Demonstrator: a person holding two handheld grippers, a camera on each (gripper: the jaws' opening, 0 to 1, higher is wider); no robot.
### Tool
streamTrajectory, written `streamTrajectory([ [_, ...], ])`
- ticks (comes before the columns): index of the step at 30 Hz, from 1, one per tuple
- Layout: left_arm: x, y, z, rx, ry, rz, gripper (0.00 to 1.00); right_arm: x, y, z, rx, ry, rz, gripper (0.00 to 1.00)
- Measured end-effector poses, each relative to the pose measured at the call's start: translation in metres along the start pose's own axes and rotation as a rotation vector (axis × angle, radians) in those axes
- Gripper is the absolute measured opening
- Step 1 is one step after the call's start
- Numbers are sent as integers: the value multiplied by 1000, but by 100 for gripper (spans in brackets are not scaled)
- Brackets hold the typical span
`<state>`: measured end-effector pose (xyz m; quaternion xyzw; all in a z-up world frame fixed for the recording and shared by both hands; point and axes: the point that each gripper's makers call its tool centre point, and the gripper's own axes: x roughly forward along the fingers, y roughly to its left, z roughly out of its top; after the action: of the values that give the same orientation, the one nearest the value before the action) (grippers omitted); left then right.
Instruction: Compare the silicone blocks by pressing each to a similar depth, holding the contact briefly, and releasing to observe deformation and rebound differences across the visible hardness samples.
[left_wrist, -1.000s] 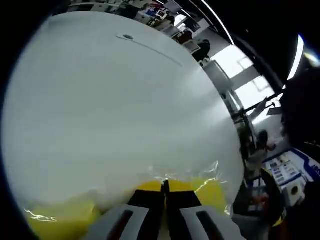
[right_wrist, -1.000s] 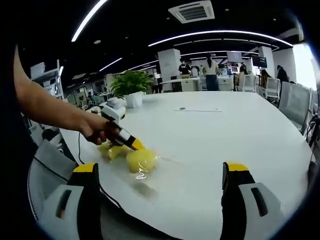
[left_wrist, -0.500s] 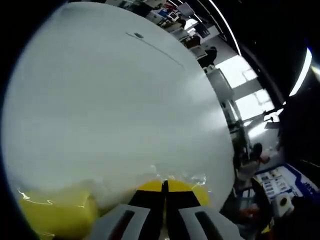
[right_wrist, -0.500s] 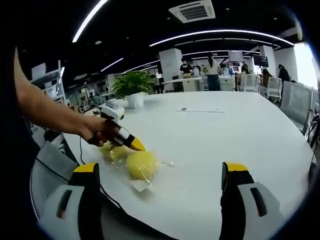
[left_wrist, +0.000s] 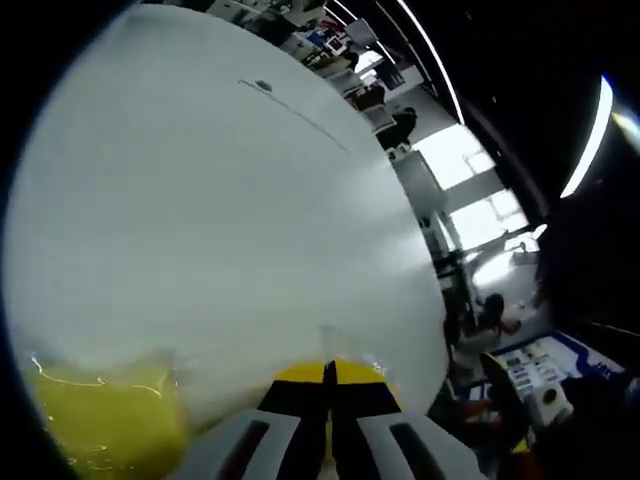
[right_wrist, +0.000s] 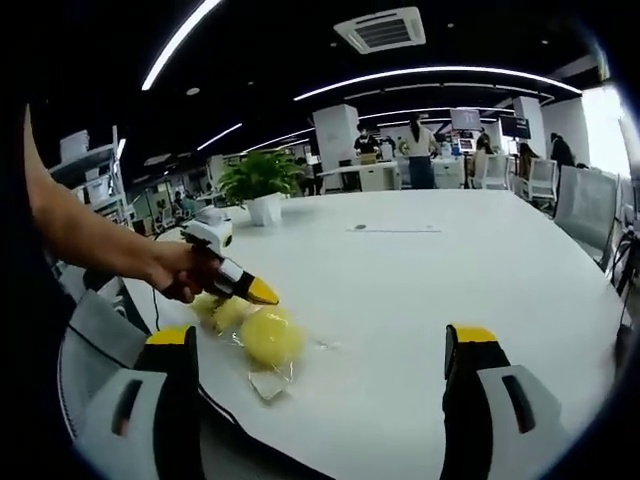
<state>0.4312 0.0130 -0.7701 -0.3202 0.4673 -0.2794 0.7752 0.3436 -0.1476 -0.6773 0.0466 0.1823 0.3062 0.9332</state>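
Several yellow silicone blocks in clear plastic wrap lie near the white table's (right_wrist: 430, 270) left edge. The rounded block (right_wrist: 270, 338) lies in front and the smaller blocks (right_wrist: 224, 312) lie behind it. A hand holds my left gripper (right_wrist: 265, 295) shut, its yellow tips just above the blocks; whether they touch is unclear. In the left gripper view the shut left gripper (left_wrist: 328, 374) points across the table (left_wrist: 220, 220), with a blurred yellow block (left_wrist: 105, 425) at lower left. My right gripper (right_wrist: 321, 338) is open, hanging over the table edge well short of the blocks.
A potted plant (right_wrist: 258, 180) stands at the table's far left. A thin strip and a small round thing (right_wrist: 385, 229) lie mid-table. Chairs (right_wrist: 590, 215) line the right side and a grey chair (right_wrist: 95, 325) sits at the near left. People stand at far desks.
The left gripper's tips have drawn back to the left and slightly up from the rounded block. The block now looks rounder beside its loose wrap. The right gripper stays open.
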Motion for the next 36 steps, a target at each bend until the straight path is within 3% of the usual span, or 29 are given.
streamTrajectory([
  [5, -2, -17, 5, 80, 2, -18, 0, 0, -1, 0, -17, 6, -8, 96],
  [8, -6, -32, 9, 179, -37, -81, 0, -1, 0, 2, -14, -2, -11, 96],
  [10, -8, -33, 8, 194, -35, -73, 0, -1, 2, 4, -11, -14, -8, 96],
  [13, -12, -45, 9, 237, -60, -118, 0, 0, 6, 3, -18, -11, -3, 96],
  [18, -22, -63, 16, 383, -109, -157, 0, 2, 9, 1, -17, 1, 6, 96],
  [24, -35, -89, 17, 573, -116, -175, 0, 5, 10, 4, -15, -6, 12, 96],
  [30, -49, -119, 24, 657, -138, -200, 0, 10, 14, 10, -26, -3, 29, 96],
  [36, -60, -131, 36, 673, -155, -208, 0, 11, 14, 16, -29, -14, 30, 96],
])
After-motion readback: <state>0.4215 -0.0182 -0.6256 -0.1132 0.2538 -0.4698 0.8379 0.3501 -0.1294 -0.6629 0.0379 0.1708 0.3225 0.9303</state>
